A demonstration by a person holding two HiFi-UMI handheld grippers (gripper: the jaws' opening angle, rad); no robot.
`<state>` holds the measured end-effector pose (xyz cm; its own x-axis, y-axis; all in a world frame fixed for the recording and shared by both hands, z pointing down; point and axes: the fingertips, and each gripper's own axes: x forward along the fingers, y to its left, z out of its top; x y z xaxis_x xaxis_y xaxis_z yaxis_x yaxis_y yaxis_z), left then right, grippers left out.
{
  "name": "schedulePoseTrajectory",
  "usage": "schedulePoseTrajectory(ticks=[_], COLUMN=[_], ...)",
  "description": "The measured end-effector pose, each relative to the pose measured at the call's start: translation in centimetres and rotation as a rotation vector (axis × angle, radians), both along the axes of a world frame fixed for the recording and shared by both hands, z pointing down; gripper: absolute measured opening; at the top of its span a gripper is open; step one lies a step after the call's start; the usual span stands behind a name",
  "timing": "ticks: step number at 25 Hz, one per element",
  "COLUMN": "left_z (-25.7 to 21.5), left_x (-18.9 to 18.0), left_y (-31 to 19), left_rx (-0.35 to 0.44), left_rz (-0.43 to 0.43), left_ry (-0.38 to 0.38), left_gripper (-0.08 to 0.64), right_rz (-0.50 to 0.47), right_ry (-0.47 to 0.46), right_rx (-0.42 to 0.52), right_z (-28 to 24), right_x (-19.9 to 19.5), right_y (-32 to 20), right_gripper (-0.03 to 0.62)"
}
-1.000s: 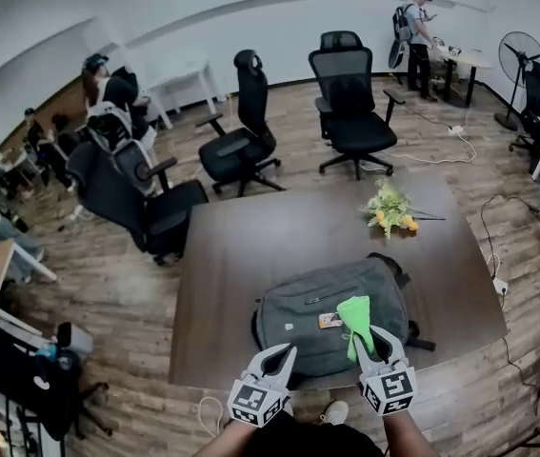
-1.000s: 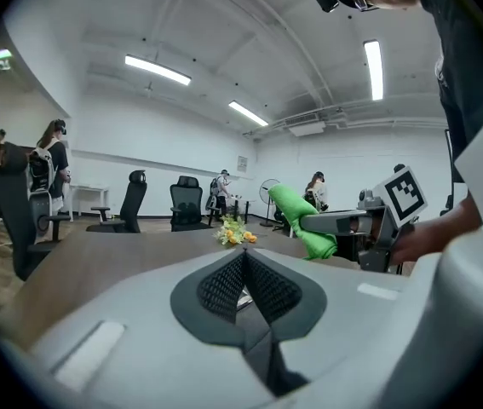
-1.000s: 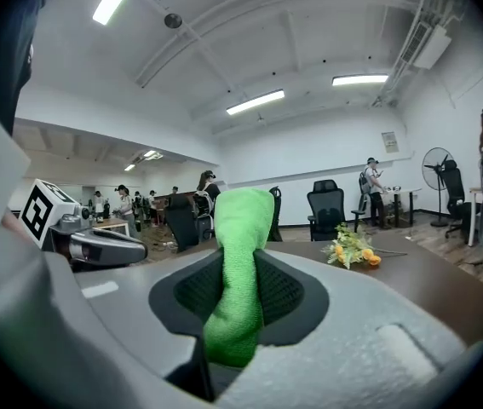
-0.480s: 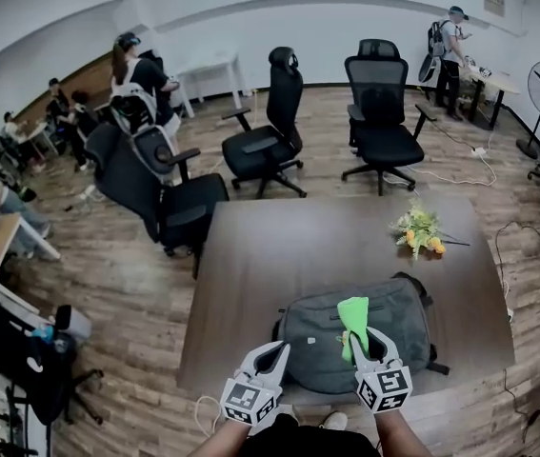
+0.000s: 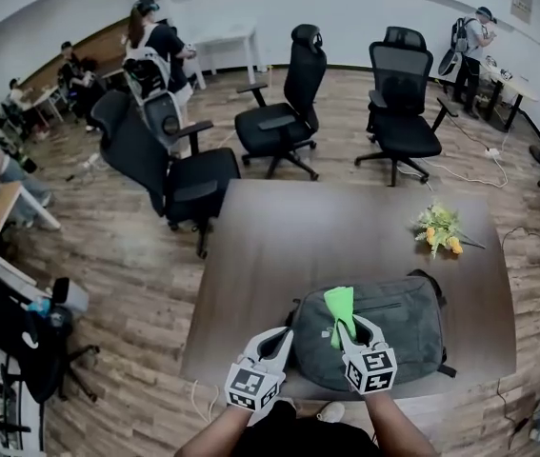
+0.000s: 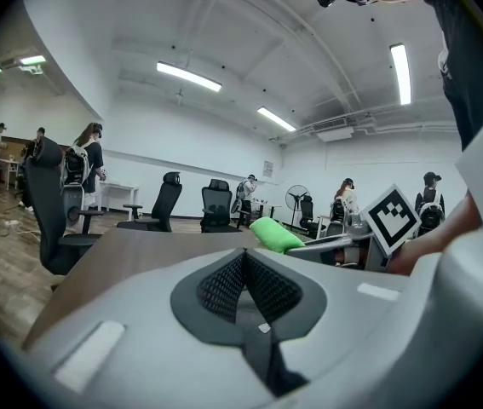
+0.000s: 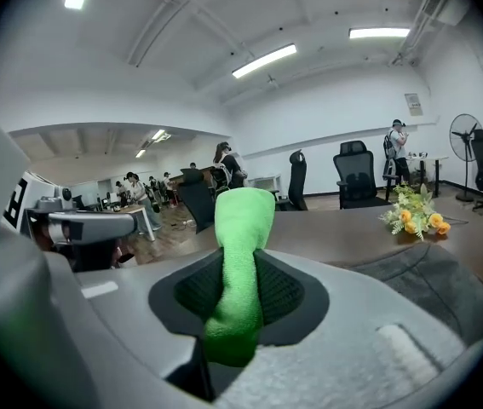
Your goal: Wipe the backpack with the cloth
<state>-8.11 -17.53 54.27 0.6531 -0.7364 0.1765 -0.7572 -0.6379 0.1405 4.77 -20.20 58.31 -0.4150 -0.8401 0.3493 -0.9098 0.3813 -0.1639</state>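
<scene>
A grey backpack [image 5: 393,327] lies flat at the near edge of the brown table [image 5: 298,236]. My right gripper [image 5: 352,328] is shut on a bright green cloth [image 5: 338,305], which sticks up between its jaws [image 7: 241,228] above the bag's left part. Low at the right of the right gripper view, the backpack [image 7: 433,275] shows. My left gripper [image 5: 275,339] hangs at the table's near edge, just left of the bag, jaws closed together with nothing between them. The cloth [image 6: 275,233] and the right gripper appear to its right in the left gripper view.
A bunch of yellow flowers [image 5: 439,228] lies on the table's far right. Black office chairs [image 5: 284,122] stand beyond and to the left of the table. People stand and sit along the far walls. Cables [image 5: 460,169] run over the wooden floor at the right.
The head view has shifted, so table and bag sit further right and lower. Both grippers stay at the bag's near side; the right one with the cloth has drifted slightly left.
</scene>
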Motion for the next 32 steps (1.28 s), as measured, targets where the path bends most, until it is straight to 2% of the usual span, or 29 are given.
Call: schedulePoseTrajectory(ticks=[8,15,18,23,32], left_z=[1.7,1.5,1.3,1.4,2.6], left_x=[-1.8,-3.1,-3.2,-3.4,-2.9], left_y=[-0.5,-1.2,-1.4,-1.5,-1.3], left_rx=[-0.037,-0.055,-0.053,-0.057,-0.087], left_rz=[-0.035,-0.072,-0.077,-0.081,-0.061], left_ry=[-0.018,0.015,0.017,0.011,-0.003], left_gripper=[0.02,0.02,0.02,0.02,0.019], right_rz=[-0.067,-0.06,-0.067,-0.078,-0.005], right_ry=[0.068,0.095,0.136,0.228,0.315], right_rx=[-0.092,-0.183,-0.207,-0.203,-0.215], right_z=[4.3,7.6,8.8,9.3,9.0], right_x=[-3.6,-4.8,-5.0,-4.1,0.4], right_y=[-2.3,-4.2,-4.5,-4.6,-5.3], right_gripper=[0.098,0.098,0.098,0.098,0.098])
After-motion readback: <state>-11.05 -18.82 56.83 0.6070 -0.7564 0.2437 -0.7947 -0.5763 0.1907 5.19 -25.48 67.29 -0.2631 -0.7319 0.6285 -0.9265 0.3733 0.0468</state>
